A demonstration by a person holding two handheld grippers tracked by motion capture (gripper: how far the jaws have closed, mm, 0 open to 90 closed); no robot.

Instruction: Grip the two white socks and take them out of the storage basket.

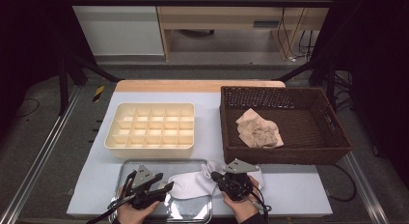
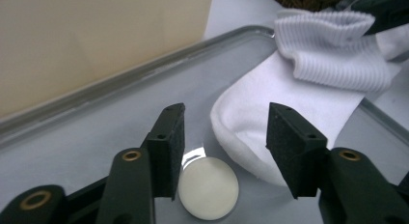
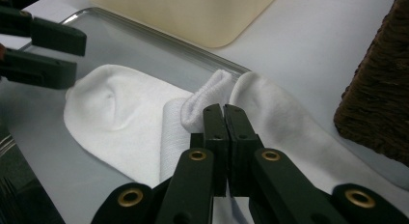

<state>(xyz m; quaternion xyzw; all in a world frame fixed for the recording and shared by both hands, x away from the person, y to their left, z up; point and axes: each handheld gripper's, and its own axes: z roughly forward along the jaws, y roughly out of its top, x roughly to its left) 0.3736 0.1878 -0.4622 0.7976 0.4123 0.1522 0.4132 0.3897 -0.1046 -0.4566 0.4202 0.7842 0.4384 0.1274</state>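
Two grippers work low over the metal tray (image 1: pixel 193 212): the left gripper (image 2: pixel 224 142) with jaws spread, nothing between them, just short of the white sock (image 1: pixel 190 183); the right gripper (image 3: pixel 224 110) with jaws pressed together, pinching the sock's ribbed cuff (image 3: pixel 205 96). Farther across the counter (image 1: pixel 299 190) sit a cream divided box (image 1: pixel 150 130) and a wicker basket (image 1: pixel 284 156).

High view overhead; both gripper views close on one tray (image 1: pixel 144 163).

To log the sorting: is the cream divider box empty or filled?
Empty. In the high view, every compartment of the cream divider box shows a bare bottom.
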